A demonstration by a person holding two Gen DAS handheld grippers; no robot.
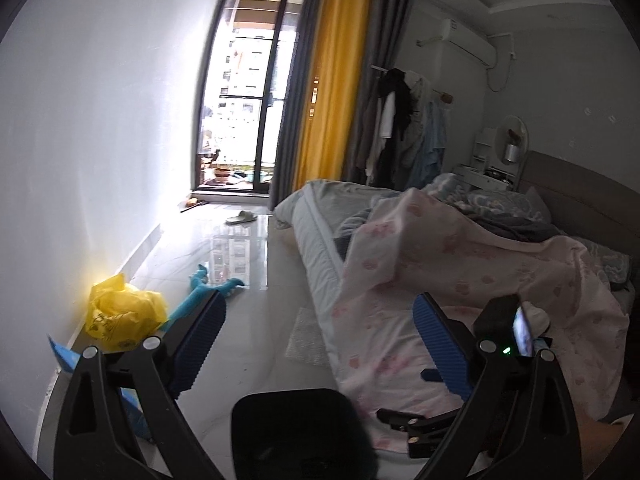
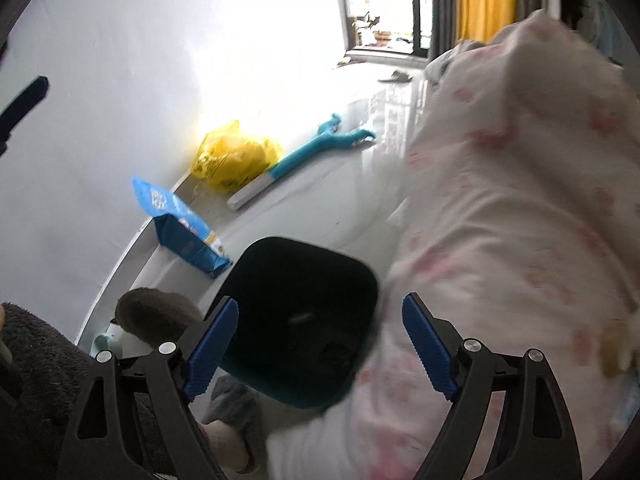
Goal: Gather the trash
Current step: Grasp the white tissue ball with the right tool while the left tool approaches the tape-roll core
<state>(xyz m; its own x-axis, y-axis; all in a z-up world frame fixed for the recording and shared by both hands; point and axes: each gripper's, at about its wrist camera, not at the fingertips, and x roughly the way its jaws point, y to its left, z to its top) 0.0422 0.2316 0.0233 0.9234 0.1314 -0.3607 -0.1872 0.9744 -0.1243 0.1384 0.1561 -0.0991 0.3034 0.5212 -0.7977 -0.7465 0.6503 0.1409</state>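
A black open trash bin (image 1: 296,432) stands on the floor below both grippers; it also shows in the right wrist view (image 2: 304,320). A crumpled yellow plastic bag (image 1: 120,312) lies by the wall, also in the right wrist view (image 2: 232,156). A blue snack packet (image 2: 180,228) leans against the wall. A piece of bubble wrap (image 1: 308,336) lies beside the bed. My left gripper (image 1: 320,328) is open and empty above the floor. My right gripper (image 2: 320,332) is open and empty over the bin's edge; it also shows in the left wrist view (image 1: 440,344).
A bed with a pink patterned quilt (image 1: 480,272) fills the right side. A teal and white stick-like toy (image 2: 304,152) lies on the glossy floor. A slipper (image 1: 240,217) lies near the balcony door (image 1: 248,92). The person's slippered feet (image 2: 160,312) stand at the lower left.
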